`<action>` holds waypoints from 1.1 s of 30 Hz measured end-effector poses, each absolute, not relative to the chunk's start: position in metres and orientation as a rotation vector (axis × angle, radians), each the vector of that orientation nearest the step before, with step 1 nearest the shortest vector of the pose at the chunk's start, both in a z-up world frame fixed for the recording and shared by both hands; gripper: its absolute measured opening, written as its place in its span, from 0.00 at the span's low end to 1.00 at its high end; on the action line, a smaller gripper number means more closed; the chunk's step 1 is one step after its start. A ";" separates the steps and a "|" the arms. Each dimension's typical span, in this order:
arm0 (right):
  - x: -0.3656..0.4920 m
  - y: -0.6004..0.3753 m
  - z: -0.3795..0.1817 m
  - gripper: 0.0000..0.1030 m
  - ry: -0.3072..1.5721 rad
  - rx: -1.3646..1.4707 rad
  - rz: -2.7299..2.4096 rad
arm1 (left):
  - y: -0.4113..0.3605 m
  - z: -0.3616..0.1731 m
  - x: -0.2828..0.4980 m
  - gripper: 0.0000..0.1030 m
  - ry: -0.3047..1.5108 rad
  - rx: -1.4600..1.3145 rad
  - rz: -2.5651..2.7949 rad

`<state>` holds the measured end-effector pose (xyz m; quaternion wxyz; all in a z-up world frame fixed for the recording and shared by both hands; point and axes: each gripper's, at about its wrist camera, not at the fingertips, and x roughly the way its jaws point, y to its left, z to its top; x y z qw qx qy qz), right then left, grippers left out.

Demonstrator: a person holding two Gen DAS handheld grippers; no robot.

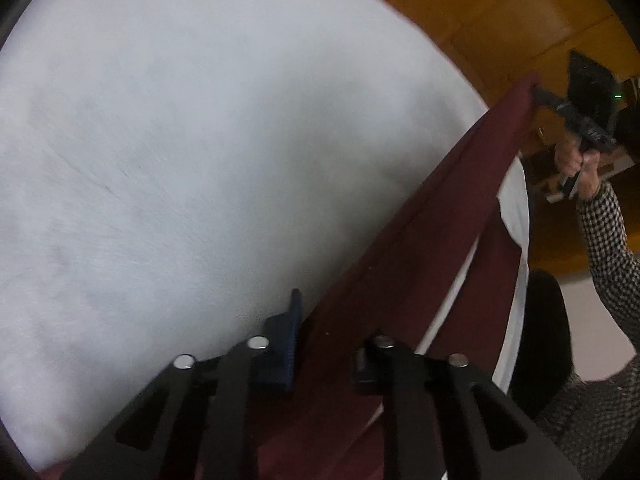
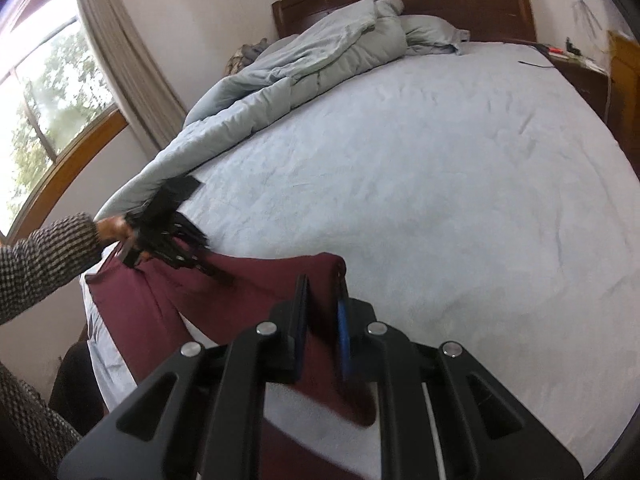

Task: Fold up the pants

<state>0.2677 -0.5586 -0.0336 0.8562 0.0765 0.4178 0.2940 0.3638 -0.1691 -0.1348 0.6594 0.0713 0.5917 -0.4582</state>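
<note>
On the left of the right wrist view we see a window [image 2: 48, 92] and curtain [image 2: 120, 60], which the left wrist view never shows. Below them our left hand [image 2: 114, 229], in a checked sleeve [image 2: 48, 258], carries the left gripper [image 2: 218, 274]; it is blurred here, its tips down on the maroon pants [image 2: 168, 300]. From its own camera, the left gripper [image 1: 320, 344] has the maroon cloth running between its fingers [image 1: 290, 332], pinched. The pants [image 1: 420, 248] stretch in a taut band from there up to the right gripper [image 1: 538, 92], which grips their far end. Moving right in the right wrist view, the right gripper [image 2: 322, 312] is pressed together on a fold of the pants, lifted off the pale blue bed sheet [image 2: 440, 200]. Only this view shows the bunched quilt [image 2: 288, 64] and dark headboard [image 2: 400, 0]; only the left view shows the wooden floor [image 1: 500, 12] beyond the bed.
</note>
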 end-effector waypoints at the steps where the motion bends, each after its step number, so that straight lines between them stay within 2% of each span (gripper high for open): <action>1: 0.263 -0.561 -0.033 0.11 0.870 0.172 0.604 | -0.165 -0.117 0.353 0.14 1.270 0.181 -1.002; 5: 0.235 -0.569 -0.030 0.11 0.839 0.178 0.576 | -0.159 -0.066 0.301 0.13 1.081 0.276 -0.896; 8: 0.203 -0.566 -0.036 0.11 0.851 0.142 0.556 | -0.165 -0.048 0.242 0.13 1.021 0.325 -0.839; 11: 0.169 -0.562 -0.055 0.11 0.904 0.123 0.542 | -0.171 -0.055 0.195 0.13 1.013 0.370 -0.832; 14: 0.135 -0.555 -0.088 0.12 1.017 0.109 0.530 | -0.181 -0.088 0.152 0.13 1.044 0.427 -0.830; 17: 0.111 -0.545 -0.108 0.21 1.108 0.126 0.510 | -0.177 -0.121 0.130 0.13 1.072 0.427 -0.783; 18: 0.103 -0.542 -0.112 0.34 1.133 0.125 0.491 | -0.175 -0.126 0.124 0.13 1.069 0.420 -0.770; 19: 0.097 -0.541 -0.112 0.54 1.155 0.133 0.481 | -0.173 -0.134 0.120 0.13 1.064 0.420 -0.751; 20: 0.089 -0.540 -0.112 0.59 1.172 0.152 0.458 | -0.172 -0.136 0.121 0.13 1.060 0.415 -0.738; 24: 0.070 -0.548 -0.108 0.62 1.200 0.290 0.386 | -0.173 -0.140 0.120 0.14 1.031 0.406 -0.705; 27: 0.056 -0.558 -0.110 0.66 1.216 0.505 0.344 | -0.176 -0.141 0.118 0.15 1.024 0.405 -0.693; 33: 0.052 -0.569 -0.115 0.68 1.177 0.620 0.226 | -0.185 -0.150 0.103 0.16 1.020 0.386 -0.676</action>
